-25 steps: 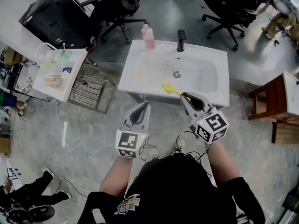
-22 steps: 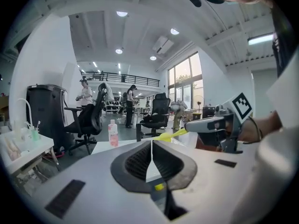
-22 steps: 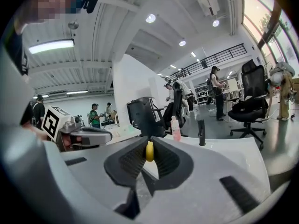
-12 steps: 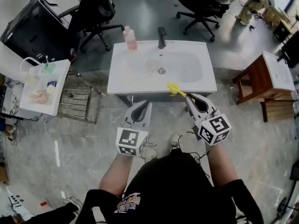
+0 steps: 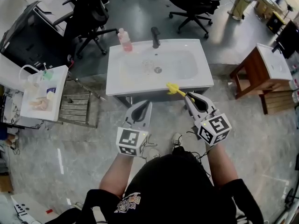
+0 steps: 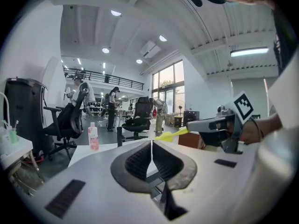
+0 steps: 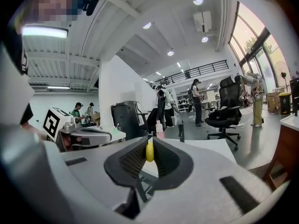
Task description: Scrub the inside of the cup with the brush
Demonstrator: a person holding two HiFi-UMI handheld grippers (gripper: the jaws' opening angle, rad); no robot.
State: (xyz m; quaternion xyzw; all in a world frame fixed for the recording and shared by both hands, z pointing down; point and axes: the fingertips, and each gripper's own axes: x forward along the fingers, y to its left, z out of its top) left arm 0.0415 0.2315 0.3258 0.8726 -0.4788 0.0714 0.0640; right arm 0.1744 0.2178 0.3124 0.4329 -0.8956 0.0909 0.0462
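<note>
A yellow brush [image 5: 174, 90] sticks out of my right gripper [image 5: 188, 97], which is shut on its handle; the handle end shows between the pads [image 7: 149, 151]. The brush head hangs just in front of the white sink's [image 5: 117, 83] front rim. A clear cup [image 5: 148, 65] shows only faintly in the basin, next to the drain. My left gripper [image 5: 146, 104] is shut and empty, level with the right one and short of the sink. The left gripper view shows its pads closed together [image 6: 152, 142], with the right gripper [image 6: 212, 124] and the brush [image 6: 169, 135] off to the right.
A black tap [image 5: 154, 37] and a pink bottle [image 5: 123, 40] stand at the sink's back rim. A white side table [image 5: 32, 107] with small items and a metal rack [image 5: 80, 104] stand to the left, a wooden stool [image 5: 258, 73] to the right, and office chairs [image 5: 189, 1] behind.
Both grippers have drawn back from the sink. The brush head was over the sink's front rim and is now just off it. The jaws have not changed.
</note>
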